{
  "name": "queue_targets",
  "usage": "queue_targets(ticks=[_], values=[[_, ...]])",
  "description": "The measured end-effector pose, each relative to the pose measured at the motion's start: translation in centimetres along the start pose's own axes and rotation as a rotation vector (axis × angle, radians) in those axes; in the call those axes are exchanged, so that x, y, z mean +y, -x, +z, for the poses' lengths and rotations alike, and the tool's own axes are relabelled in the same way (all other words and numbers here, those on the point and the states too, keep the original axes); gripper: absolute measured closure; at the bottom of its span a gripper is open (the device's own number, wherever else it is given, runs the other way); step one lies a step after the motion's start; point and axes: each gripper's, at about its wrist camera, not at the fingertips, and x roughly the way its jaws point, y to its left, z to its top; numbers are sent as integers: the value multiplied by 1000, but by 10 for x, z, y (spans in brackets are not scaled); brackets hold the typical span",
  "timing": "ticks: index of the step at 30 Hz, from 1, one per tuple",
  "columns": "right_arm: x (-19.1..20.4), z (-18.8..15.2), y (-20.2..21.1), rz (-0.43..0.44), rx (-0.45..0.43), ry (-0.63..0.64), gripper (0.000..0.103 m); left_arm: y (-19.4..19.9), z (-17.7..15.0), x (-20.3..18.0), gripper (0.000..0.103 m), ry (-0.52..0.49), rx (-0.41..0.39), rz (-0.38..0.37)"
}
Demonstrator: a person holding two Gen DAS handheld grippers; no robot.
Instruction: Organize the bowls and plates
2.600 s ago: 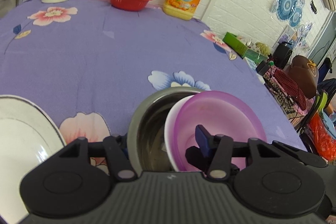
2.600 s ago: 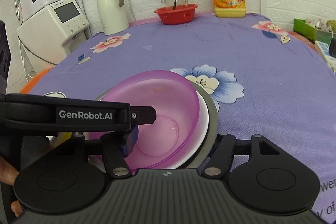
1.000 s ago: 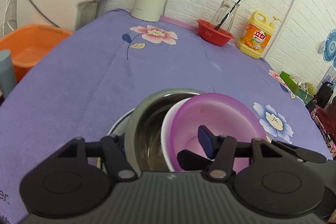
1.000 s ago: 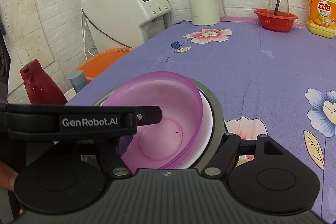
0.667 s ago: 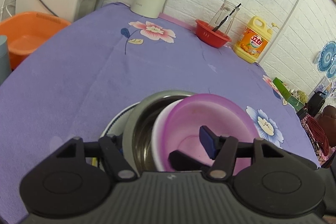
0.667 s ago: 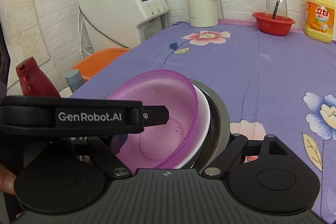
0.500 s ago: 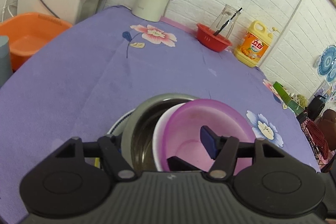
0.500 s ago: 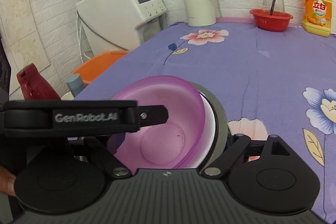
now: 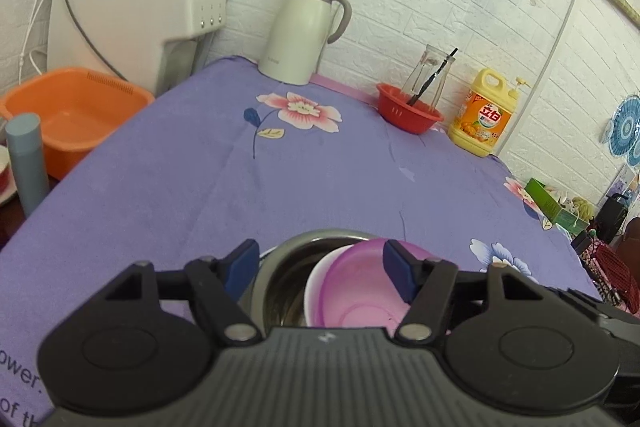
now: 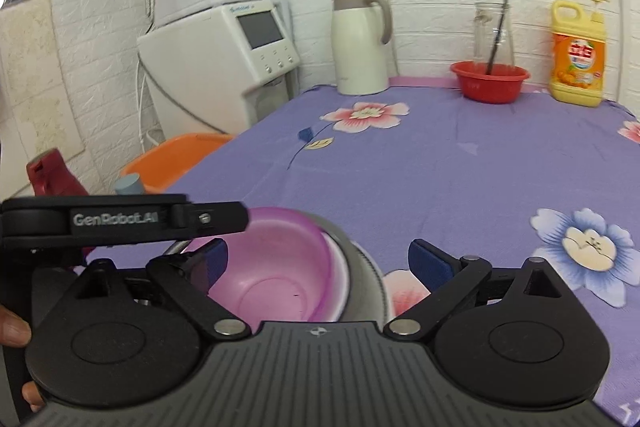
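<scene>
A nested stack sits on the purple flowered tablecloth [image 9: 320, 171] at its near edge: a steel bowl [image 9: 288, 267], a white bowl [image 9: 316, 283] inside it, and a purple bowl [image 9: 360, 299] on top. The stack also shows in the right wrist view, with the purple bowl [image 10: 276, 267], the white bowl [image 10: 340, 283] and the steel bowl [image 10: 368, 279]. My left gripper [image 9: 320, 265] is open, its jaws spread above the stack's rims. My right gripper [image 10: 320, 261] is open over the stack, touching nothing. The left gripper's body [image 10: 120, 219] crosses the right wrist view.
At the table's back stand a white kettle [image 9: 304, 31], a red basket [image 9: 408, 111] with a glass jar, and a yellow detergent bottle [image 9: 484, 115]. A water dispenser [image 9: 136, 7], an orange basin [image 9: 68, 115] and a grey flask [image 9: 26, 159] are beside the table's left edge.
Both grippers have opened and let go of the bowl stack, which now rests on the table. Both have pulled back and up a little from the bowls.
</scene>
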Motion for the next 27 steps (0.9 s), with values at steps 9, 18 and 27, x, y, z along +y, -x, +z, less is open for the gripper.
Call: queue_targets(ticks=[9,18,27], values=[[-29,-38,62,-117,-64,-133,0,61,-40,-42,34,-111,-86,-30],[-36,-86,101,-259,-32,-204,0,84,-105,-68,34,-170,-30,-52],[-15,-102,140,-322,-90,-189,0,115,-127,-78,34,-235,-79,-47]])
